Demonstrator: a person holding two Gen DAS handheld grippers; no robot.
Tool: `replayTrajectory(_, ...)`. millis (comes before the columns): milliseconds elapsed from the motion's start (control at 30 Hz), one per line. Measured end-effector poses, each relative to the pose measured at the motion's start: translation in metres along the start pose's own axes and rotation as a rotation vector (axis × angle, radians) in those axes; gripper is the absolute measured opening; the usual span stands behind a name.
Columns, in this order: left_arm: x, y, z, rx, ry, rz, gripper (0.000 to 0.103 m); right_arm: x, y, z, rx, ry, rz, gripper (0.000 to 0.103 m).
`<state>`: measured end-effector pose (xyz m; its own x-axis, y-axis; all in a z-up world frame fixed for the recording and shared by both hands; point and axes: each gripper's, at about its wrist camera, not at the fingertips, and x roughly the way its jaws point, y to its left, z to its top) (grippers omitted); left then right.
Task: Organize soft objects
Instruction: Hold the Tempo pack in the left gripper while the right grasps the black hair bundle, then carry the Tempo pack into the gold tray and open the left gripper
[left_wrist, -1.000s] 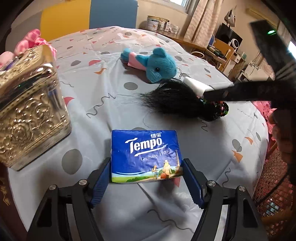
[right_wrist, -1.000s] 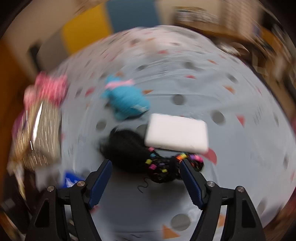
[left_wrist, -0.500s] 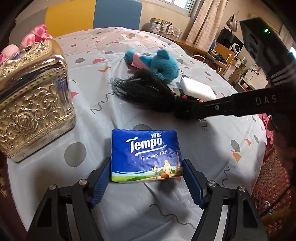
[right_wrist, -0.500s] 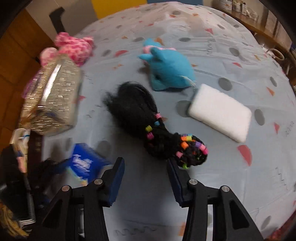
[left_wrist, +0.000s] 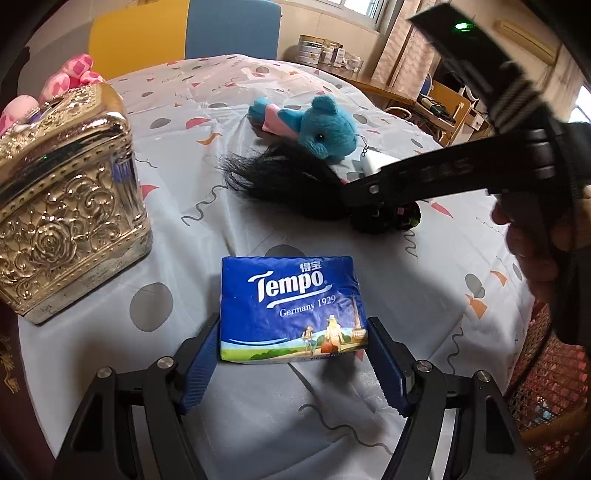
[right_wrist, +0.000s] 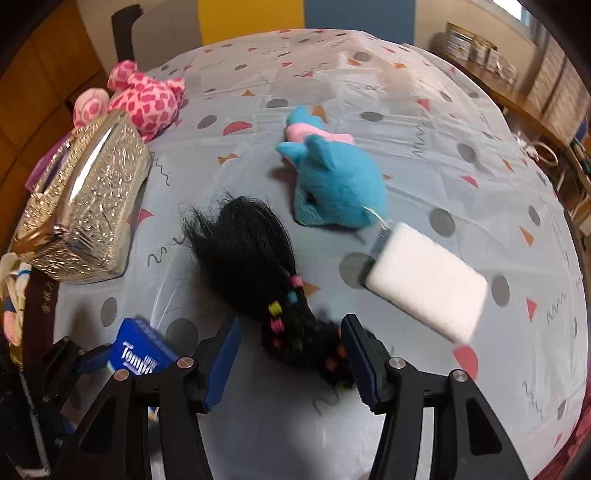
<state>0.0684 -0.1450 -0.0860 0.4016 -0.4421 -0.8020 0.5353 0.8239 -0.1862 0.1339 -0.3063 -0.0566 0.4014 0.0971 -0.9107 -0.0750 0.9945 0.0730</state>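
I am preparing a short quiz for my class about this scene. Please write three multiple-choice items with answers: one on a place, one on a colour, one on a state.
1. Where does the white sponge lie, in the right wrist view?
A. right of the black hairpiece
B. on the gold box
C. under the pink plush

2. What colour is the tissue pack?
A. red
B. blue
C. green

3. How is the left gripper?
A. open and far from everything
B. holding the blue plush
C. around the tissue pack

Answers:
1 A, the sponge lies on the cloth right of the hairpiece.
2 B, its wrapper is blue.
3 C, the pack sits between its fingers.
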Motion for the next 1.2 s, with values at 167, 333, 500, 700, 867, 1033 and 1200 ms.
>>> replayTrajectory(167,0.0,-0.005,0.001,0.024,0.0,0.024,0.074,0.009,0.006,-0.001,-0.029,-0.03,-0.044,0.04)
replayTrajectory(333,-0.002,-0.005,0.013,0.002,0.03,0.019,0.073,0.009,-0.004,-0.002,0.018,-0.027,0.0,0.041)
replayTrajectory(500,-0.024,-0.009,0.044,0.004,-0.023,-0.002,0.073,0.013,-0.012,-0.002,0.057,-0.011,0.03,0.041)
replayTrajectory(700,-0.037,0.004,0.11,-0.04,-0.061,-0.018,0.073,0.022,-0.011,-0.003,0.06,0.034,0.024,0.041)
replayTrajectory(867,-0.048,0.035,0.171,-0.065,-0.125,0.08,0.073,0.023,-0.001,-0.004,0.006,0.028,-0.025,0.041)
replayTrajectory(1033,-0.073,0.108,0.211,-0.152,-0.182,0.232,0.073,0.025,0.002,-0.002,-0.012,0.023,-0.035,0.041)
replayTrajectory(1200,-0.111,0.197,0.21,-0.266,-0.224,0.394,0.073,0.025,0.007,-0.004,-0.015,0.02,-0.037,0.041)
